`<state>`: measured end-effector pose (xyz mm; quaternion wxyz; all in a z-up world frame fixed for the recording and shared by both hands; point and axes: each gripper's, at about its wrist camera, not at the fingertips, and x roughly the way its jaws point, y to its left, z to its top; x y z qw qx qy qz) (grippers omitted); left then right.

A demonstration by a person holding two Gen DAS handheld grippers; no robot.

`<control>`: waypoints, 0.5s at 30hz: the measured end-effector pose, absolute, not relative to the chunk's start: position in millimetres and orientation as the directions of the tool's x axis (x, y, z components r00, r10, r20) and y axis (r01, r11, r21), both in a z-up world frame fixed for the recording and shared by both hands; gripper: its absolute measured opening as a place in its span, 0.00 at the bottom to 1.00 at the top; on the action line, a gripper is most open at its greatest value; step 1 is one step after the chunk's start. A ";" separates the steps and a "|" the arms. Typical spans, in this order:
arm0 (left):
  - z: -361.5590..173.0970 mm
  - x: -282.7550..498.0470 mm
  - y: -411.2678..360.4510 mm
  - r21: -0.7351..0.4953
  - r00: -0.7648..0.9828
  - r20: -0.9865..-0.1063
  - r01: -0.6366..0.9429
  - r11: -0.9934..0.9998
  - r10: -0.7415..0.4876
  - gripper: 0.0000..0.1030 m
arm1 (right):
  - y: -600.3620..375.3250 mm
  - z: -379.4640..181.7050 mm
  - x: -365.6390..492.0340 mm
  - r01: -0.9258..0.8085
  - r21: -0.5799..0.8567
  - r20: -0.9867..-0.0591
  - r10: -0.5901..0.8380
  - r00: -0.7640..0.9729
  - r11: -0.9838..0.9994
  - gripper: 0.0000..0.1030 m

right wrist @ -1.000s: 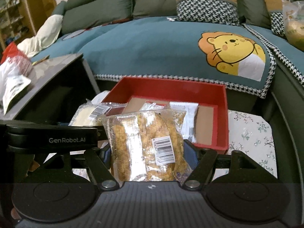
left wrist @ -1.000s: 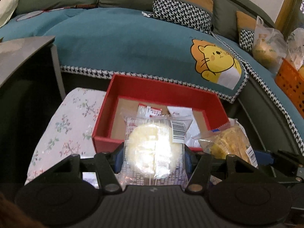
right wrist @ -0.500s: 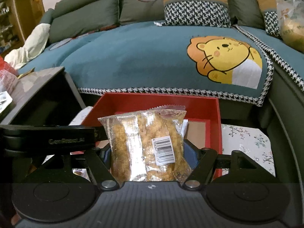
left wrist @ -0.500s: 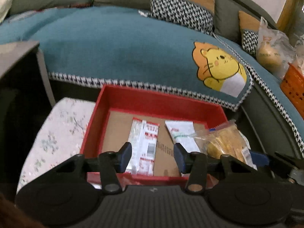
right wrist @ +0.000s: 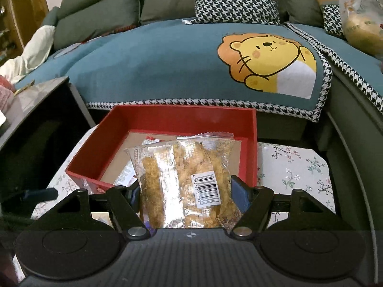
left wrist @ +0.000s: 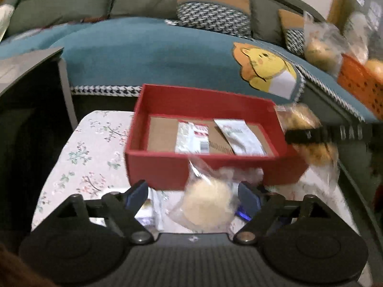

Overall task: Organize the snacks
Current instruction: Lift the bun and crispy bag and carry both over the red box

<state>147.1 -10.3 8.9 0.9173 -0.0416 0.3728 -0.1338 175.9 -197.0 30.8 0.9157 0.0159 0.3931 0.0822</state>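
A red box (left wrist: pixel 167 169) stands on a floral-cloth stool (left wrist: pixel 93 148); two flat snack packets (left wrist: pixel 192 138) lie inside it. My left gripper (left wrist: pixel 191 195) is open just before the box's near wall. A clear packet with a pale round cake (left wrist: pixel 207 205) lies loose between its fingers, outside the box. My right gripper (right wrist: pixel 184 190) is shut on a clear packet of golden fried snacks (right wrist: pixel 184 181), held over the box's (right wrist: pixel 251 143) near right part. That packet also shows at the right in the left wrist view (left wrist: pixel 299 122).
A teal sofa cover with a lion picture (right wrist: pixel 265 64) lies behind the box. A dark side table (left wrist: pixel 28 71) stands at the left. An orange basket (left wrist: pixel 361 86) and bagged goods (left wrist: pixel 320 45) sit at the far right. More packets (left wrist: pixel 148 209) lie on the stool.
The left gripper held the round cake packet, then opened; the packet now lies loose before the box, and the gripper has pulled back. The right gripper moved its packet over the box.
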 end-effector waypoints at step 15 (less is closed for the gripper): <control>-40.5 180.0 -48.8 -0.095 0.627 -0.747 0.227 0.969 -0.220 0.84 | -200.3 15.5 178.0 -0.139 0.094 -0.751 0.162 0.640 0.986 0.74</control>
